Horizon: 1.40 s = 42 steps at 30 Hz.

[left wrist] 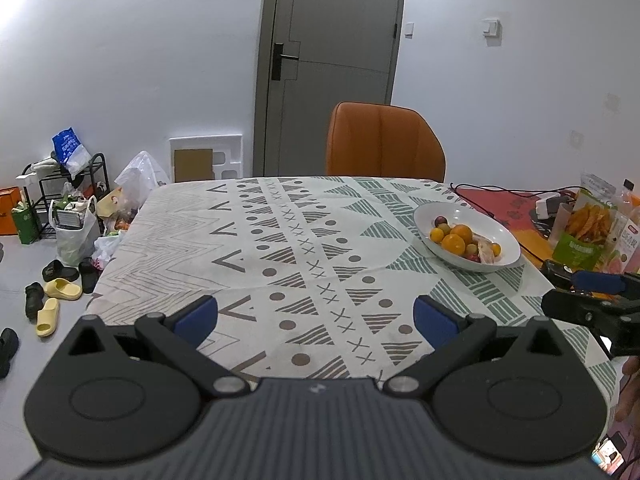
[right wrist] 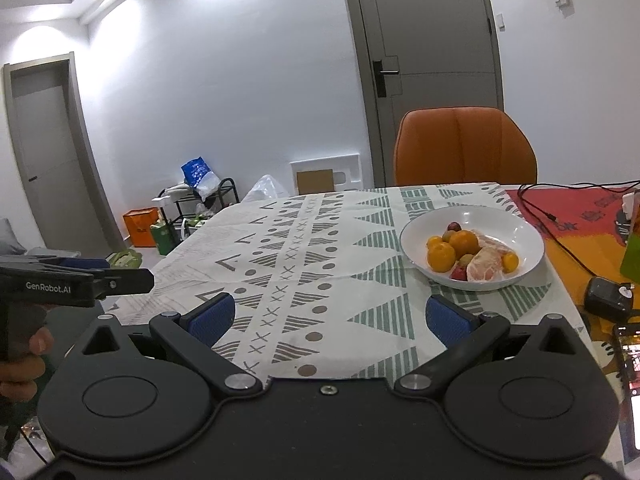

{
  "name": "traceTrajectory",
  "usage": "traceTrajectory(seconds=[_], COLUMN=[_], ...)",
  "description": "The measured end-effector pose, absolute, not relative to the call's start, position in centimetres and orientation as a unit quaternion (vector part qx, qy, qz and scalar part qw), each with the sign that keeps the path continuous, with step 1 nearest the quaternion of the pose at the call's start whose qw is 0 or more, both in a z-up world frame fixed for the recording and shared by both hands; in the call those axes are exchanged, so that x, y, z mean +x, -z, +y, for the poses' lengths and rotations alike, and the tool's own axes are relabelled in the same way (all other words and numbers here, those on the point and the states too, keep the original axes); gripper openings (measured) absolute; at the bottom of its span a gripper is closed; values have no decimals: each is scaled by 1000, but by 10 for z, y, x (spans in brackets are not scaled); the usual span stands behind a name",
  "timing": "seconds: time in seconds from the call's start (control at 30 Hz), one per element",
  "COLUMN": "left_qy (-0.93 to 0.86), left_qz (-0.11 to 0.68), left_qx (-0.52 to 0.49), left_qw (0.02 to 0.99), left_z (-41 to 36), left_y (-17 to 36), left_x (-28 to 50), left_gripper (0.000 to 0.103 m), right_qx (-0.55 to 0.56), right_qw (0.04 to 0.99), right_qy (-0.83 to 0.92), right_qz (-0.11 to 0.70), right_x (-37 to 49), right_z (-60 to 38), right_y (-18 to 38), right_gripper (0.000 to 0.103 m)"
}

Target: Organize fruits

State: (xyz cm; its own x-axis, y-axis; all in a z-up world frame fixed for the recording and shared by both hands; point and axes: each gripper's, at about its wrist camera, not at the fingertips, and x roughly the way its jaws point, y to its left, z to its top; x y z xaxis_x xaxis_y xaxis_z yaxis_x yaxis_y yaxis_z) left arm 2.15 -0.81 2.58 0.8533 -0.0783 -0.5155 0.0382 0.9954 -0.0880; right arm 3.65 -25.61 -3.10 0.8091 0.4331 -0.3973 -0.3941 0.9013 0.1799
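Observation:
A white bowl (left wrist: 500,232) (right wrist: 524,236) stands on the patterned tablecloth (left wrist: 280,248) (right wrist: 304,248), far right of the table. It holds several fruits: oranges (left wrist: 456,242) (right wrist: 442,257), small dark plums (left wrist: 441,221) (right wrist: 454,226), and a peeled pomelo piece in clear wrap (right wrist: 486,265). My left gripper (left wrist: 316,318) hovers open over the near cloth, nothing between its blue pads. My right gripper (right wrist: 330,316) is also open and empty, with the bowl ahead and to its right. Each gripper shows at the edge of the other's view.
An orange chair (left wrist: 384,140) (right wrist: 464,148) stands behind the table's far edge. Right of the bowl lie snack bags (left wrist: 588,228), black cables (right wrist: 560,232), a charger (right wrist: 608,300) and a phone (right wrist: 628,360). The floor at left holds bags, slippers (left wrist: 60,290) and a shoe rack (left wrist: 68,184).

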Motion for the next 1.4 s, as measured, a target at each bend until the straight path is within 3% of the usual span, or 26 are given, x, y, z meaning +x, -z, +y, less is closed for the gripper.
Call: traceTrajectory(seconds=[1.4], left_qy=[23], left_qz=[272], left_qx=[-37], left_qw=[961], left_z=[-3], left_y=[-23], left_x=[19], left_gripper=[103], right_qx=[43], right_qw=[951], right_qy=[-212], right_qz=[220], right_x=[35], right_z=[-258], right_y=[31], right_gripper=[103])
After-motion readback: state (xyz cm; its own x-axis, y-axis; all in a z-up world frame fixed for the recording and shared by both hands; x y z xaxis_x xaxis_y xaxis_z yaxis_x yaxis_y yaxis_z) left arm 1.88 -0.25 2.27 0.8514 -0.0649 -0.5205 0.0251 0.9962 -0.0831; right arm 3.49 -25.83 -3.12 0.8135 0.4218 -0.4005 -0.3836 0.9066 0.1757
